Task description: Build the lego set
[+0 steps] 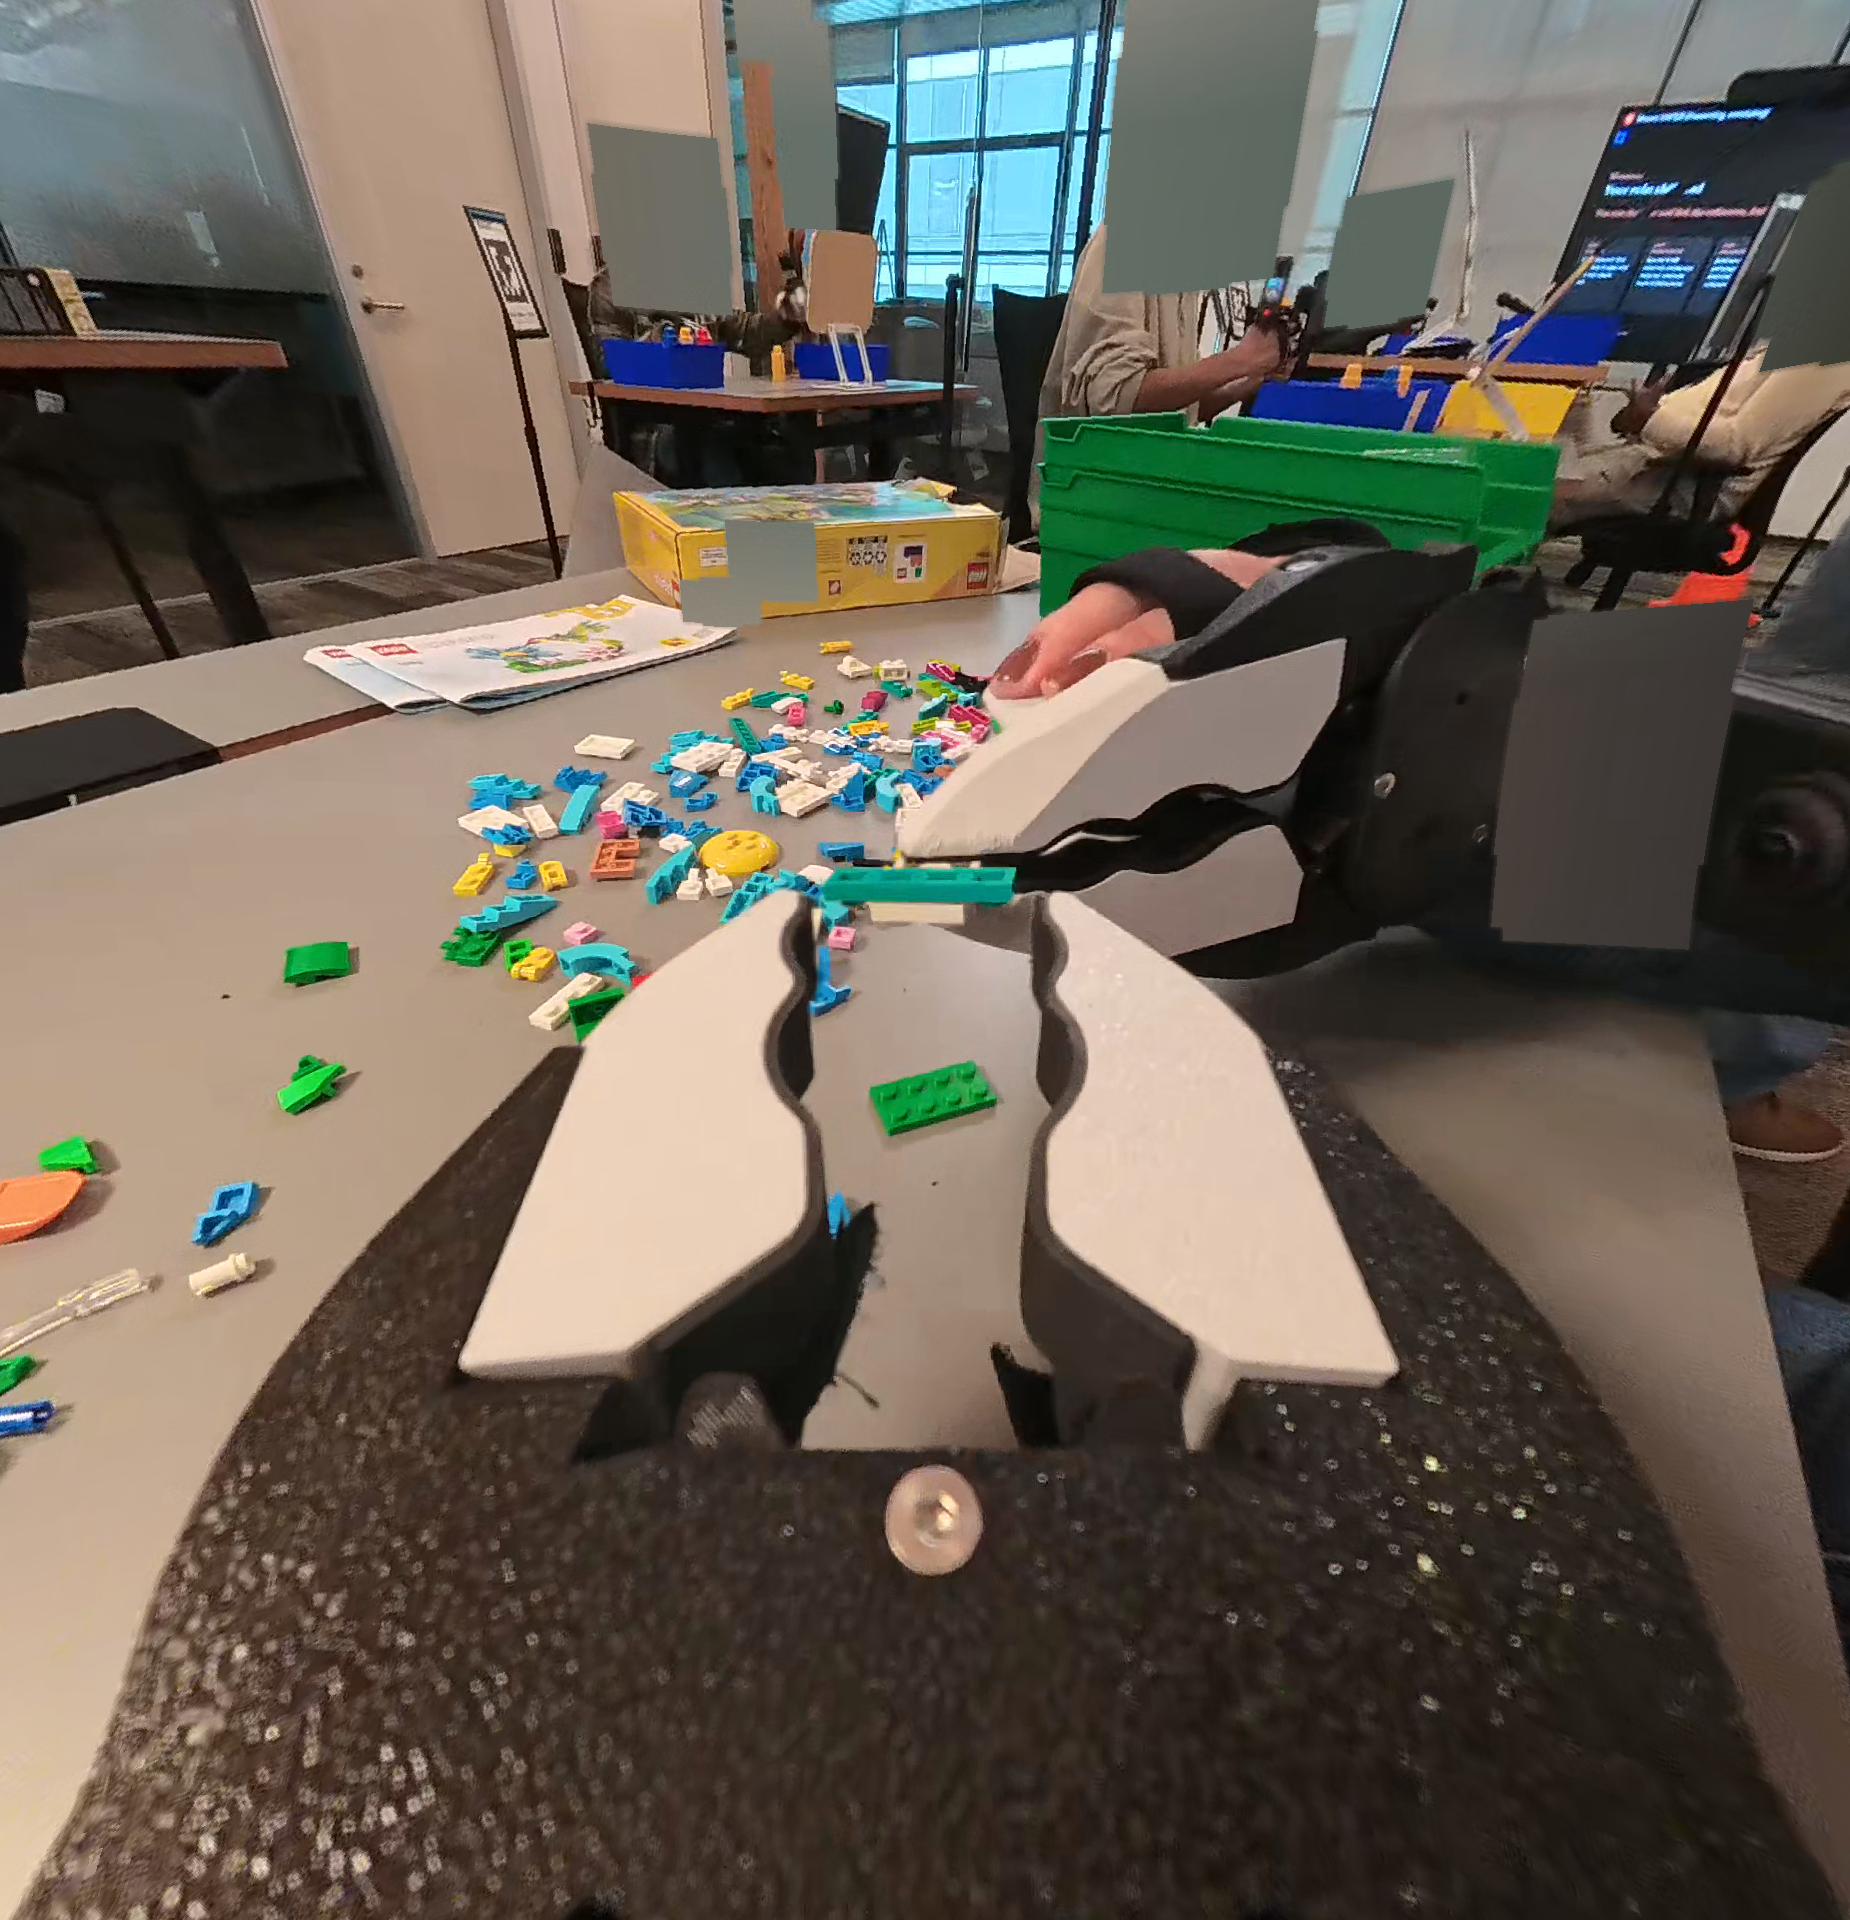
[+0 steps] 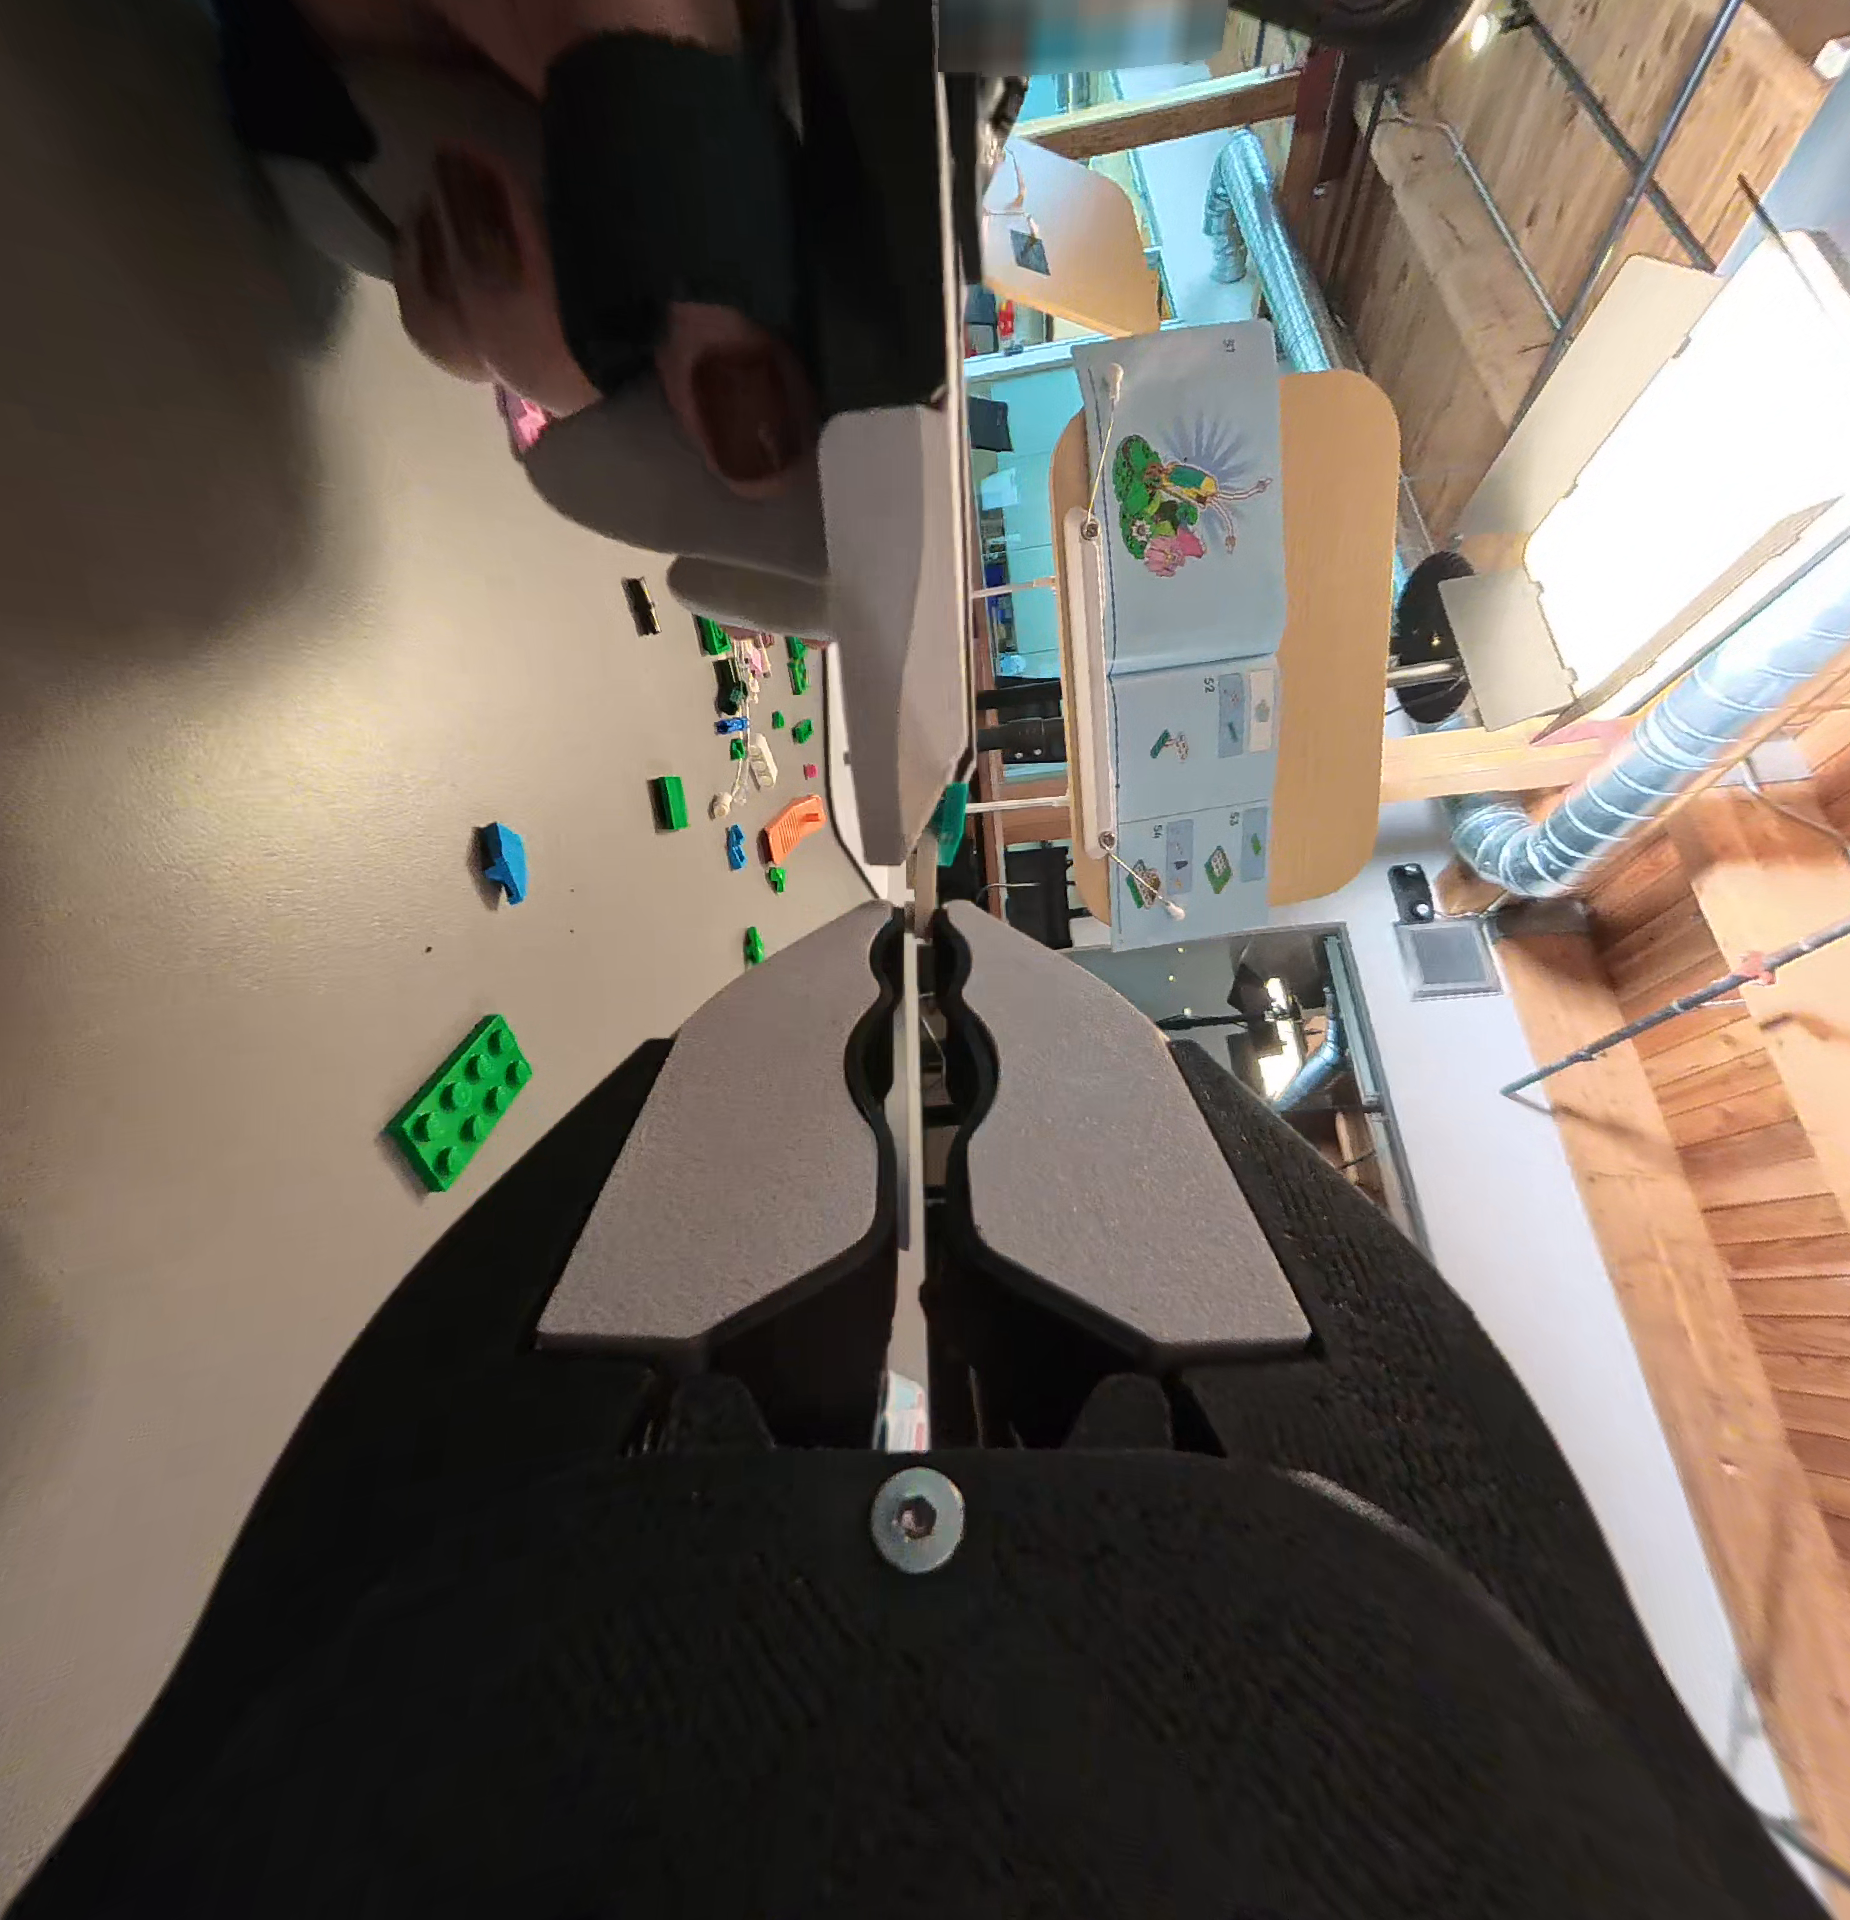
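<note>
left wrist view: left gripper (image 1: 916, 914) spread wide over bare table (image 1: 225, 883), green plate (image 1: 933, 1096) between fingers. right gripper (image 1: 905, 847) clenched on teal strip (image 1: 919, 885), near table edge.

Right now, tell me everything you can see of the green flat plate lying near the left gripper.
The green flat plate is a glossy plastic rectangle, two rows of four studs facing up. It lies flat on the grey table, apart from the loose brick pile, showing in the gap between the open left gripper's fingers. Nothing touches it. The right wrist view shows it alone too.
</note>
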`<state>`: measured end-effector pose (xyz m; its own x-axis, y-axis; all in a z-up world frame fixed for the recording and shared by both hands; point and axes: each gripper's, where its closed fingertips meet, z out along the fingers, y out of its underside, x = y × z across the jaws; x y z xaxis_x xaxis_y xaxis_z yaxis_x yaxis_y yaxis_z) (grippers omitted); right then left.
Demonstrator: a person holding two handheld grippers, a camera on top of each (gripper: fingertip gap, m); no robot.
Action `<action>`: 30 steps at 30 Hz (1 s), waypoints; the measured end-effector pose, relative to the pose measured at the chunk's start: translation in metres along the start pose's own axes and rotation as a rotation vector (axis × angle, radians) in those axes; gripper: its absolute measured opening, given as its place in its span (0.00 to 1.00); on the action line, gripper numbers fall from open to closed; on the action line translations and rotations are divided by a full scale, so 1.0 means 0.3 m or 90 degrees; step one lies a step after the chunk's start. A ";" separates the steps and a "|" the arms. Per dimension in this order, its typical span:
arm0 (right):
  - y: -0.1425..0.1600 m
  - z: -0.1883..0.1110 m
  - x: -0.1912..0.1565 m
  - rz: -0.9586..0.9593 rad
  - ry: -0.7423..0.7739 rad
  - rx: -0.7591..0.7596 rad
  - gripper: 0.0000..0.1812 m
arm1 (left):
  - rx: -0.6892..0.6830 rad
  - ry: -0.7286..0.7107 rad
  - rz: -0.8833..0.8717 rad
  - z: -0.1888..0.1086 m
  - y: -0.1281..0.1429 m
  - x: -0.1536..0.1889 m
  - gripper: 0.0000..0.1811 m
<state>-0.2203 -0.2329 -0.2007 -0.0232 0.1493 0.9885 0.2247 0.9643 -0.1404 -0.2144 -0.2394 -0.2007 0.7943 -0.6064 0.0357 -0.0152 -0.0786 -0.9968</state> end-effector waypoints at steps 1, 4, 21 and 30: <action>0.000 -0.001 -0.002 -0.012 0.001 -0.001 0.02 | 0.001 -0.001 -0.002 0.000 0.000 -0.002 0.25; -0.008 -0.002 -0.009 -0.045 0.003 -0.001 0.01 | -0.006 0.007 -0.006 0.003 0.004 0.001 0.26; 0.109 -0.053 -0.164 0.838 -0.462 -0.151 0.14 | -0.002 -0.025 -0.002 -0.044 0.003 -0.062 0.19; 0.112 -0.088 -0.292 0.808 -0.576 -0.310 0.14 | -0.028 0.013 0.037 -0.034 0.020 -0.024 0.19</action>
<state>-0.1851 -0.2193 -0.2904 -0.0860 0.9892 -0.1185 0.8090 0.0000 -0.5878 -0.2264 -0.2436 -0.2063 0.7783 -0.6275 -0.0204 -0.0885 -0.0774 -0.9931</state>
